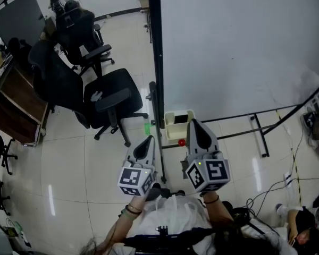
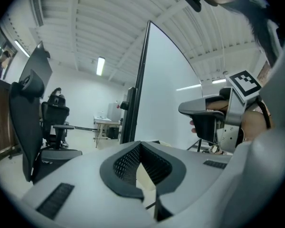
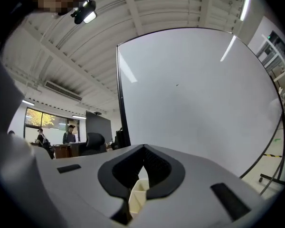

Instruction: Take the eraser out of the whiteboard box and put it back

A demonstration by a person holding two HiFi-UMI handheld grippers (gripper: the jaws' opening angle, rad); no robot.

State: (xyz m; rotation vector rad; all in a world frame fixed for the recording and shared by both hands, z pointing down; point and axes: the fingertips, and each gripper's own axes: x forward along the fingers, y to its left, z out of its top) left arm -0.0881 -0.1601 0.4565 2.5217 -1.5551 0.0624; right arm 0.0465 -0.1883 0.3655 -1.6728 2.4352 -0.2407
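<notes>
**Whiteboard** [image 1: 239,47]: large white panel that fills the upper right of the head view, with a black frame post [image 1: 156,52] along its left edge.

**Whiteboard box** [image 1: 169,127]: cream, open-topped, at the board's lower left corner, just right of the post. In the right gripper view it shows low at centre, through the gap beneath the jaws [image 3: 138,194].

**Eraser** [image 1: 180,119]: a dark flat block that lies inside the box, towards its upper end; no gripper holds it.

**Right gripper** [image 1: 195,125]: lower centre of the head view. Its tip overlaps the box's right rim, but contact cannot be told. Its own view [image 3: 143,148] shows the jaws drawn together with nothing between them.

**Left gripper** [image 1: 149,141]: just left of the post, apart from the box. Its own view [image 2: 141,145] shows the jaws closed tip to tip and empty.

**Small red object** [image 1: 182,142]: just below the box.

**Small green object** [image 1: 147,127]: on the floor left of the post.

**Office chairs** [image 1: 109,97]: black, in the upper left of the frame.

**Floor** [image 1: 69,163]: pale tiles.
</notes>
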